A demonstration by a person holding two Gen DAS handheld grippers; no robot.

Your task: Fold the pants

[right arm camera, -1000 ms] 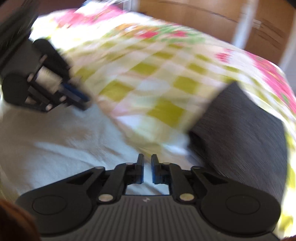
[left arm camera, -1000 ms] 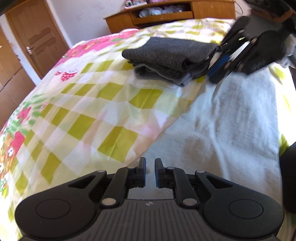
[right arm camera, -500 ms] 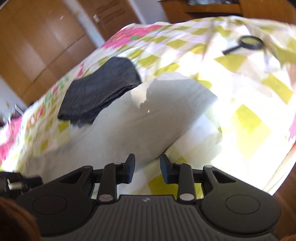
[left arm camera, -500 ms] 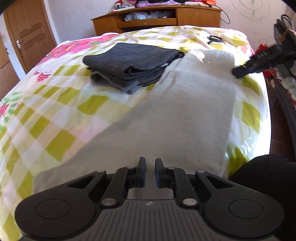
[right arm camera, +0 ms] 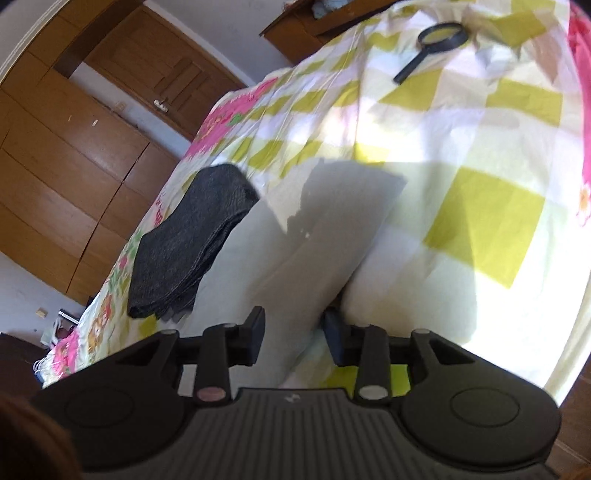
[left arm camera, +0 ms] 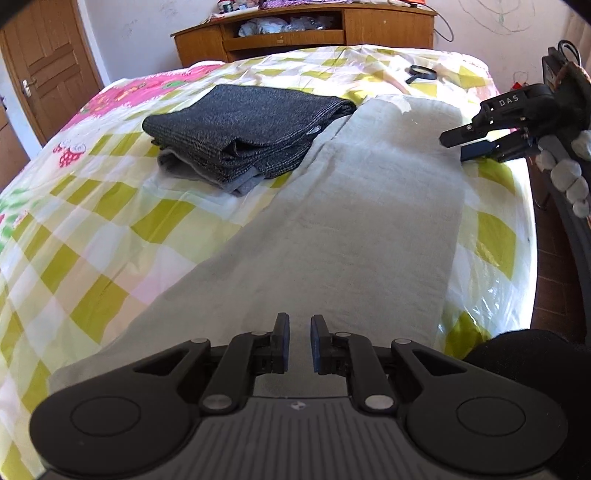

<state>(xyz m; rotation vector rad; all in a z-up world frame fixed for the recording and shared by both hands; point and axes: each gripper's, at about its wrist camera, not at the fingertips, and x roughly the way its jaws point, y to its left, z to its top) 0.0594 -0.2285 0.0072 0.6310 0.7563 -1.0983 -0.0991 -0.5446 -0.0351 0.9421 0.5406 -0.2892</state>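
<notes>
Pale grey pants (left arm camera: 369, 221) lie stretched out flat along the bed's right side, also in the right wrist view (right arm camera: 295, 258). My left gripper (left arm camera: 299, 343) hovers over their near end, its jaws a narrow gap apart and holding nothing. My right gripper (right arm camera: 295, 328) is open wide over the pants' far end, near the bed edge; it shows in the left wrist view (left arm camera: 458, 142) at the right. A folded dark grey garment (left arm camera: 243, 129) lies on the bed beside the pants, also in the right wrist view (right arm camera: 192, 243).
The bed has a yellow-checked and pink floral cover (left arm camera: 92, 221). A black magnifying glass (right arm camera: 432, 48) lies on it beyond the pants. A wooden shelf unit (left arm camera: 303, 29) stands behind the bed, a wooden door (left arm camera: 48, 70) at left. The bed's right edge (left arm camera: 524, 258) drops to the floor.
The right gripper has swung away from the folded garment to the pants' far end and opened wide. The left gripper's view has shifted so the pants run straight ahead; its jaws have parted slightly.
</notes>
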